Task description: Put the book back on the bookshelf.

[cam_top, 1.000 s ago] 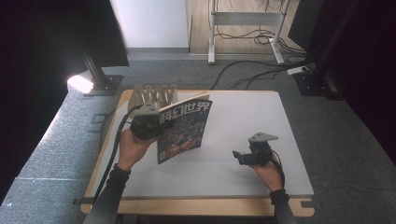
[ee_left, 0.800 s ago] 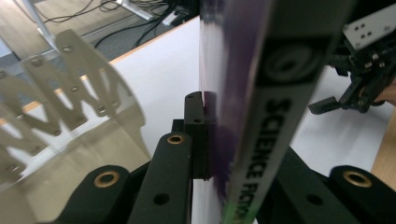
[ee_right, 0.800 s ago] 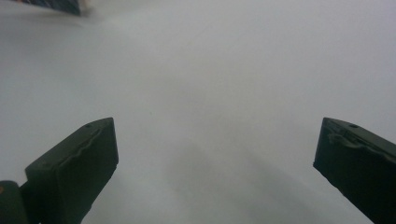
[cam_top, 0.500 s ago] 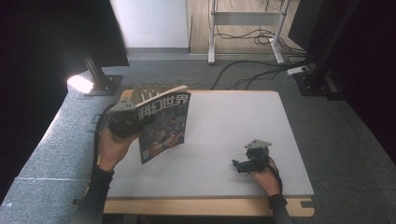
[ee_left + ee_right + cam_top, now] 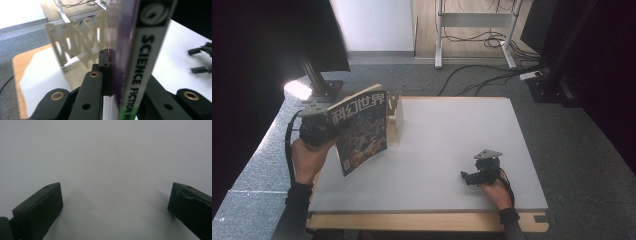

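Carrying: the left gripper (image 5: 329,131) is clamped on a science fiction magazine (image 5: 362,129), held upright off the white table (image 5: 452,150).
Change: across the earlier high views the magazine travelled from mid-table toward the far left corner; it now hangs just beside the wooden slotted rack (image 5: 394,120).
Grip detail: in the left gripper view the magazine (image 5: 140,57) stands edge-on between the jaws, with the rack (image 5: 75,42) just ahead.
Right gripper (image 5: 468,176): empty, resting low at the near right; its jaws have just been opening and stand wide apart over bare table.
Meaning: judged from this, slotting the magazine into the rack comes next.
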